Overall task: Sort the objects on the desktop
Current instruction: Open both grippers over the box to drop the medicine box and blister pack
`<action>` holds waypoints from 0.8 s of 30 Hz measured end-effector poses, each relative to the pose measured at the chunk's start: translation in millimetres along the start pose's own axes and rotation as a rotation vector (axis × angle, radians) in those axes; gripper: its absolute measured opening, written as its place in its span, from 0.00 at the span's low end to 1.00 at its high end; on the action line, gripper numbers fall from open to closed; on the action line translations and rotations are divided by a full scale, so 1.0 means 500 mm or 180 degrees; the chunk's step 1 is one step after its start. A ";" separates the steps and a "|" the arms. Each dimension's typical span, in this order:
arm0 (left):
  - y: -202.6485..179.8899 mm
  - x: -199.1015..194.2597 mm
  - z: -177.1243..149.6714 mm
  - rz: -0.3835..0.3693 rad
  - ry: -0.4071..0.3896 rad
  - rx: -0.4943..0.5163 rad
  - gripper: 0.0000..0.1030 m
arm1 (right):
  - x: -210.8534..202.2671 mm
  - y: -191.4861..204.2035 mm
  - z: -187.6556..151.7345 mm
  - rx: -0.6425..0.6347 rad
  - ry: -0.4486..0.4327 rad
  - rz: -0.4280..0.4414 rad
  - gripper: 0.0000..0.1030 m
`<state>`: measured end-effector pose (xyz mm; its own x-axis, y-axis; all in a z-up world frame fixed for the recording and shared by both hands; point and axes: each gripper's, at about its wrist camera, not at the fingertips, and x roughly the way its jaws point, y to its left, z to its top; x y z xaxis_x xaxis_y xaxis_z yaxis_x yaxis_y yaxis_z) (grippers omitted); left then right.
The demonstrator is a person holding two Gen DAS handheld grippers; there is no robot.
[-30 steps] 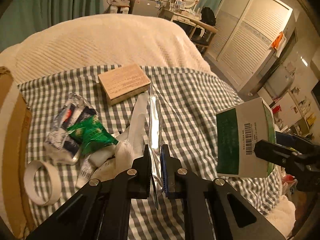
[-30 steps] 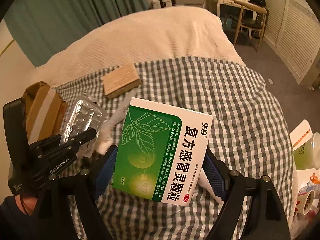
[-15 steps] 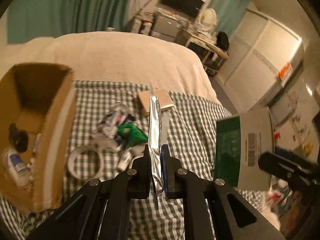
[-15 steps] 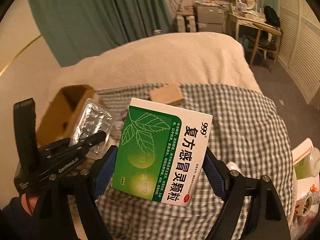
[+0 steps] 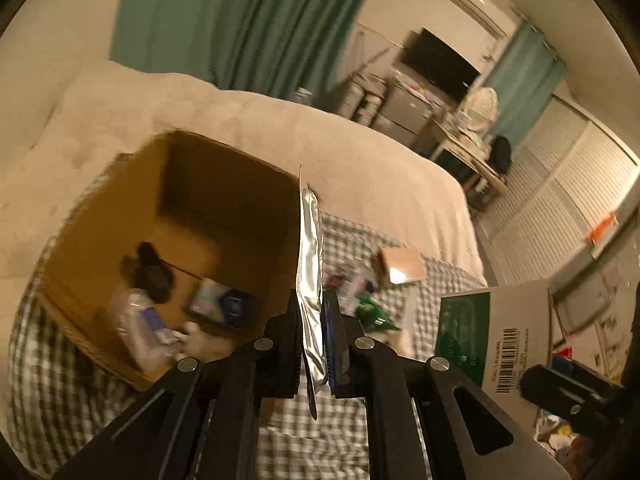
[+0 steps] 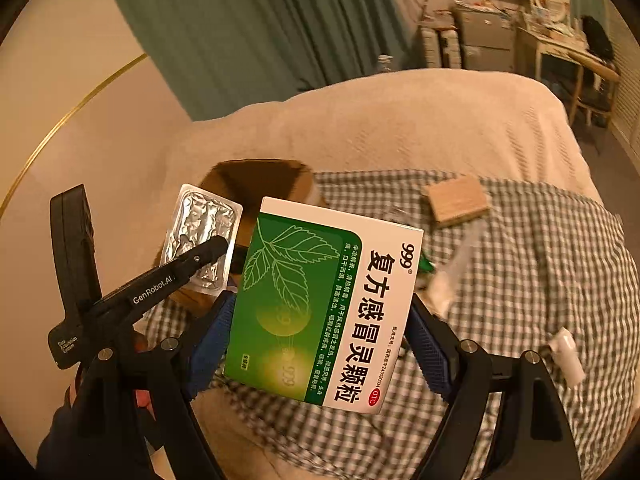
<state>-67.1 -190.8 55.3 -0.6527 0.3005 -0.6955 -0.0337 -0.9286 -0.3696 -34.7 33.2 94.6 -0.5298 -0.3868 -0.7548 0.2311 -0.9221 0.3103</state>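
Note:
My left gripper (image 5: 310,340) is shut on a silver foil blister pack (image 5: 309,264), held edge-on just right of an open cardboard box (image 5: 100,328). The pack also shows in the right wrist view (image 6: 200,236), with the left gripper (image 6: 216,246) pinching it. My right gripper (image 6: 320,344) is shut on a green and white medicine box (image 6: 324,300), raised above the checked cloth. That medicine box also shows in the left wrist view (image 5: 488,336). The cardboard box holds a plastic bottle (image 5: 136,320), a small blue carton (image 5: 218,304) and a dark object (image 5: 150,272).
On the checked cloth (image 6: 560,264) lie a flat brown box (image 6: 456,200), a green sachet (image 5: 372,312) with other wrappers, and a small white object (image 6: 566,356). The beige blanket (image 6: 400,120) lies beyond. A desk and chair stand at the far right.
Both grippers have swung left and risen with their loads. The cardboard box now fills the left wrist view, and the loose items on the cloth have shifted to the right.

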 end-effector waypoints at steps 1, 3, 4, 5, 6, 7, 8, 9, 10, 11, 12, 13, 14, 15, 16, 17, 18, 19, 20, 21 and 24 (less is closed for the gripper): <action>0.014 -0.001 0.003 0.0033 -0.0013 -0.0013 0.09 | 0.007 0.015 -0.002 -0.0023 0.0005 0.0016 0.79; 0.047 0.002 0.007 0.0105 -0.0034 -0.0056 0.09 | 0.025 0.048 0.010 -0.0079 0.0011 0.0057 0.79; 0.061 0.004 0.008 0.0117 -0.0040 -0.0079 0.09 | 0.034 0.060 0.012 -0.0110 0.0015 0.0079 0.79; 0.076 0.008 0.009 0.0130 -0.0045 -0.0097 0.09 | 0.049 0.082 0.020 -0.0158 0.0018 0.0105 0.79; 0.090 0.013 0.009 0.0168 -0.0059 -0.0107 0.09 | 0.059 0.096 0.023 -0.0191 0.0019 0.0119 0.79; 0.101 0.018 0.009 0.0201 -0.0065 -0.0110 0.09 | 0.071 0.105 0.029 -0.0216 0.0023 0.0131 0.79; 0.116 0.026 0.010 0.0253 -0.0064 -0.0100 0.09 | 0.088 0.120 0.035 -0.0244 0.0025 0.0160 0.79; 0.131 0.032 0.013 0.0286 -0.0071 -0.0095 0.09 | 0.102 0.131 0.040 -0.0263 0.0036 0.0186 0.79; 0.142 0.039 0.013 0.0322 -0.0078 -0.0091 0.09 | 0.121 0.142 0.046 -0.0288 0.0058 0.0204 0.79; 0.154 0.048 0.017 0.0347 -0.0077 -0.0091 0.09 | 0.140 0.153 0.051 -0.0304 0.0072 0.0221 0.79; 0.166 0.059 0.019 0.0365 -0.0082 -0.0087 0.09 | 0.155 0.159 0.054 -0.0308 0.0081 0.0246 0.79; 0.173 0.066 0.021 0.0381 -0.0097 -0.0067 0.09 | 0.174 0.163 0.062 -0.0306 0.0090 0.0278 0.79; 0.177 0.073 0.024 0.0406 -0.0122 -0.0040 0.09 | 0.195 0.167 0.070 -0.0293 0.0097 0.0312 0.79; 0.182 0.079 0.029 0.0431 -0.0144 -0.0019 0.09 | 0.206 0.168 0.072 -0.0286 0.0100 0.0331 0.79; 0.186 0.087 0.034 0.0456 -0.0153 -0.0007 0.09 | 0.219 0.170 0.075 -0.0278 0.0091 0.0353 0.79; 0.190 0.092 0.038 0.0471 -0.0162 -0.0001 0.09 | 0.234 0.171 0.083 -0.0282 0.0073 0.0373 0.79; 0.192 0.097 0.043 0.0485 -0.0180 0.0010 0.09 | 0.240 0.175 0.085 -0.0293 0.0053 0.0384 0.79; 0.192 0.101 0.047 0.0486 -0.0207 0.0035 0.11 | 0.250 0.176 0.089 -0.0323 0.0030 0.0389 0.79; 0.190 0.105 0.052 0.0501 -0.0226 0.0081 0.11 | 0.264 0.178 0.096 -0.0348 0.0009 0.0402 0.79; 0.185 0.109 0.057 0.0554 -0.0235 0.0139 0.14 | 0.277 0.176 0.104 -0.0332 -0.0021 0.0446 0.80; 0.177 0.121 0.069 0.0742 -0.0251 0.0224 0.58 | 0.297 0.158 0.120 -0.0150 -0.0073 0.0601 0.82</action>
<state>-135.6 -262.1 1.9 -0.7060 0.0612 -0.7056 0.0738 -0.9845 -0.1593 -144.2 -97.6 41.7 -0.4917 -0.5536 -0.6722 0.3660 -0.8318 0.4173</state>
